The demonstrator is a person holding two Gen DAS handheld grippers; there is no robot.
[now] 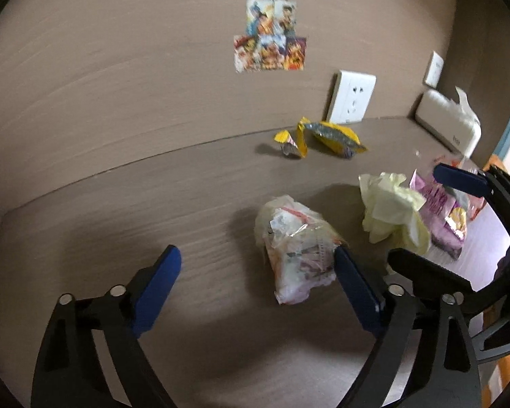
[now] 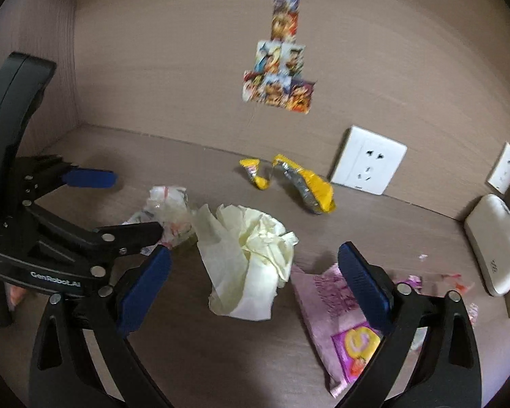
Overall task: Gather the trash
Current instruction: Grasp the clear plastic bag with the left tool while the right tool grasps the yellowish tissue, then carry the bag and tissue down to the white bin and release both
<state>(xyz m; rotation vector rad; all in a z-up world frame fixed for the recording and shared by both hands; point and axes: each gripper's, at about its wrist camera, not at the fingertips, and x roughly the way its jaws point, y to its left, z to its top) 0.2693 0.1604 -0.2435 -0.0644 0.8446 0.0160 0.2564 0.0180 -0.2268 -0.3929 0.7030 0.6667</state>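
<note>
**Five pieces of litter loose on the desk, both hand-held grippers open and empty**

The pale yellow tissue wad [image 2: 251,261] lies crumpled straight ahead of the right hand-held gripper [image 2: 255,272], between its spread fingers but not touched by them. Just to that gripper's right, partly under its right finger, lies the pink snack wrapper [image 2: 336,319], flat on the desk [image 2: 187,340]. The clear plastic wrapper [image 1: 295,248] sits ahead of the left hand-held gripper [image 1: 255,272], beside its right finger; whether the pad touches it I cannot tell. The left gripper too is wide open and holds nothing. Farther off, near the wall under the socket [image 2: 369,159], lie the yellow foil packet [image 2: 309,187] and a small torn yellow scrap [image 2: 255,173].

The risks, as I judge them: the two grippers work close together, so closing on the tissue and the plastic at once may knock finger against finger. The tissue is light and springy; a shallow pinch may take one fold and let the rest unroll. The flat pink wrapper gives little edge and may slide away. Small pink crumbs [image 2: 414,278] to the right could be missed.

No bin or bag is visible in either view. The white tissue box [image 2: 496,244] at far right shows a tissue at its top.
</note>
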